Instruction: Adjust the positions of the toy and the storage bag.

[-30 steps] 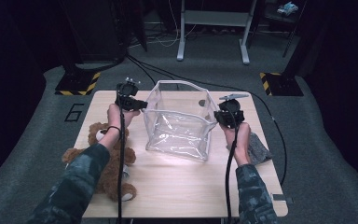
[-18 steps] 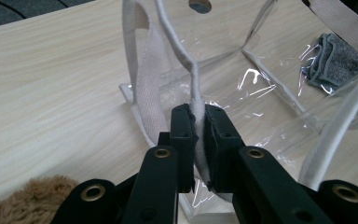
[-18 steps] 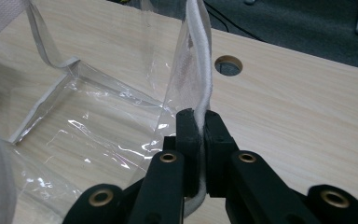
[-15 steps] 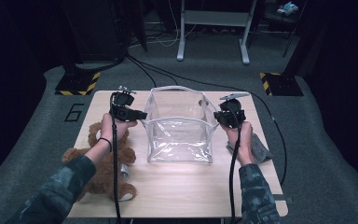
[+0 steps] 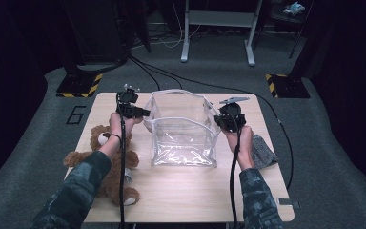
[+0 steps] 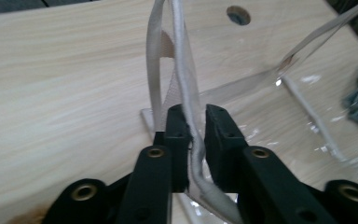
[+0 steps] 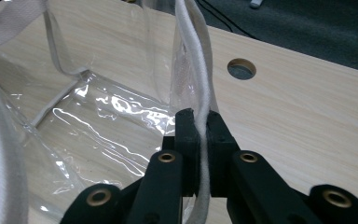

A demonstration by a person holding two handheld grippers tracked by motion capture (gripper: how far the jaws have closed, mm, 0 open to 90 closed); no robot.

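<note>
1. A brown plush teddy bear lies on the pale wooden table, under the person's left forearm and nearer the person than the left gripper.
2. The left gripper is at the left side of the clear plastic bag with white fabric trim. In the left gripper view its jaws have just been closing on the bag's white rim cord; the cord runs between the pads, which pinch it, a narrow gap showing beside it.
3. The clear bag stands upright and open between the two grippers, its mouth stretched from one to the other, its base resting on the table.
4. The right gripper is at the bag's right side. In the right gripper view its jaws are pressed tight on the white rim cord, which rises straight up out of the pads.
5. A grey knitted cloth lies on the table beside the right hand, on the far side from the bag.
</note>
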